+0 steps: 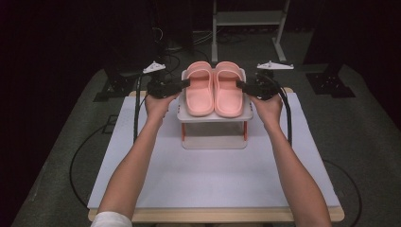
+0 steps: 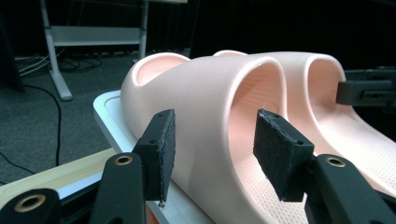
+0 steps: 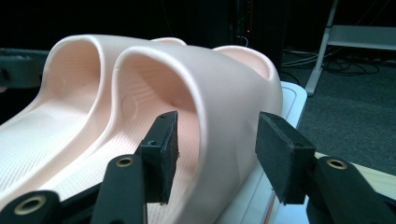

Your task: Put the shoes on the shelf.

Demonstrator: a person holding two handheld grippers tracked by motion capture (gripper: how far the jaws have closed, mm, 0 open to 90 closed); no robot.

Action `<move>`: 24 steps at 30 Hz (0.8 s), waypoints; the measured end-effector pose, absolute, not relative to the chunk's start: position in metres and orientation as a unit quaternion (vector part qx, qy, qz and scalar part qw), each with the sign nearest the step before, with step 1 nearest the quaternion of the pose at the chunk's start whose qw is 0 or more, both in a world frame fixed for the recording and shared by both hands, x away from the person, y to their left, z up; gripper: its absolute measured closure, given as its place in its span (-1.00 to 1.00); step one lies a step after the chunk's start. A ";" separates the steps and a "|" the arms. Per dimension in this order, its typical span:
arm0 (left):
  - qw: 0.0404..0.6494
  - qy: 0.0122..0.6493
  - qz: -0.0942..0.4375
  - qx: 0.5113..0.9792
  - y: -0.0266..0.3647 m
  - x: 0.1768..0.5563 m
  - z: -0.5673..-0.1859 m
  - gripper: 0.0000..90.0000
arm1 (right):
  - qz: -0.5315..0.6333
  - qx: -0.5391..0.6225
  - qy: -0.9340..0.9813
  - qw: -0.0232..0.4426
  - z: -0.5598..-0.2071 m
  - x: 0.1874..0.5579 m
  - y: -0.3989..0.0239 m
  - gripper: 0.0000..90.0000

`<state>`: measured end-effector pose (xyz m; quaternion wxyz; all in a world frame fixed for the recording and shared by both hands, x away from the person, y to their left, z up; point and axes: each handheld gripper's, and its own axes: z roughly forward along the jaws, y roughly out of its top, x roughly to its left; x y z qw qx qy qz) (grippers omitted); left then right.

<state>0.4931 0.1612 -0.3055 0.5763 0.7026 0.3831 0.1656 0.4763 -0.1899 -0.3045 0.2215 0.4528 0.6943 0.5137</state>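
Observation:
Two pink slide sandals stand side by side on a small white rack (image 1: 215, 117) at the far middle of the table. My left gripper (image 1: 187, 83) reaches in from the left to the left sandal (image 1: 199, 94). Its jaws (image 2: 215, 154) straddle the strap's side wall (image 2: 210, 107) with a gap at the inner pad, so it is open. My right gripper (image 1: 239, 85) mirrors this on the right sandal (image 1: 228, 94). Its jaws (image 3: 217, 154) stand on either side of that strap (image 3: 233, 93) without pressing, open.
The rack stands on a white mat (image 1: 213, 175) on a wooden table. Black cables (image 1: 138, 109) trail from both grippers. A pale metal frame (image 1: 248, 19) and dark stands are on the floor beyond the table. Each gripper view shows the other gripper (image 2: 364, 91) beyond the sandals.

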 end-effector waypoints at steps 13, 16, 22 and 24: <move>0.584 0.364 0.170 0.706 0.168 0.472 -0.304 0.06 | 0.524 0.436 0.696 0.225 -0.302 0.454 -0.195 0.05; 0.593 0.361 0.159 0.702 0.170 0.468 -0.305 0.03 | 0.525 0.434 0.696 0.228 -0.302 0.448 -0.199 0.03; 0.596 0.357 0.158 0.701 0.171 0.462 -0.304 0.02 | 0.530 0.438 0.692 0.222 -0.305 0.439 -0.207 -0.01; 0.596 0.356 0.159 0.702 0.170 0.460 -0.303 0.01 | 0.532 0.437 0.691 0.221 -0.306 0.436 -0.211 -0.01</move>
